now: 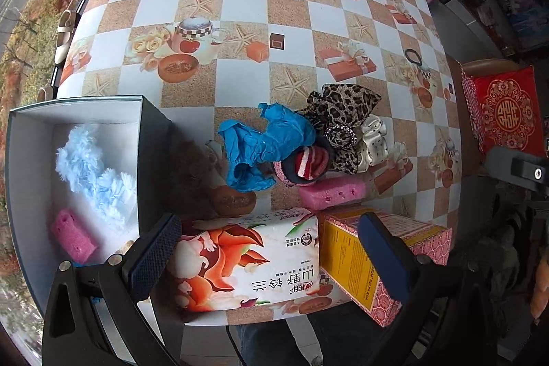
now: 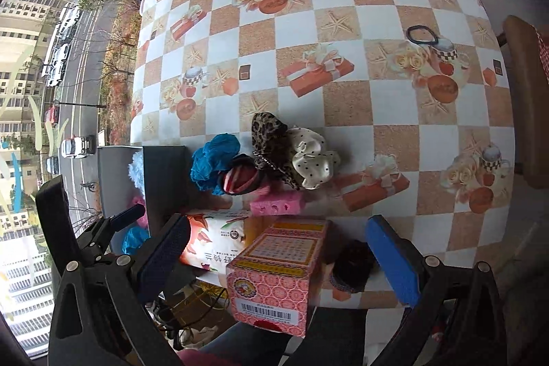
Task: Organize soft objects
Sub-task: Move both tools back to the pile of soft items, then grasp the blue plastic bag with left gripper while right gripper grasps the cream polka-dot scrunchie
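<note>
A pile of soft things lies mid-table: a blue cloth [image 1: 260,143] [image 2: 212,160], a leopard-print bow [image 1: 343,112] [image 2: 269,132], a cream dotted scrunchie [image 1: 374,139] [image 2: 314,162], a red-striped knit piece [image 1: 308,163] [image 2: 240,180] and a pink sponge [image 1: 331,192] [image 2: 278,203]. The grey box [image 1: 31,126] [image 2: 164,167] at the left holds a pale blue fluffy item [image 1: 92,174] and another pink sponge [image 1: 72,237]. My left gripper [image 1: 271,254] is open over a tissue pack [image 1: 247,259]. My right gripper [image 2: 279,259] is open over a pink carton [image 2: 274,276].
A black hair tie [image 1: 413,55] [image 2: 422,35] lies alone on the checkered tablecloth [image 1: 240,6] [image 2: 343,108]. A dark round scrunchie [image 2: 353,264] sits at the near table edge. A chair with a red cushion [image 1: 507,112] stands to the right, a window to the left.
</note>
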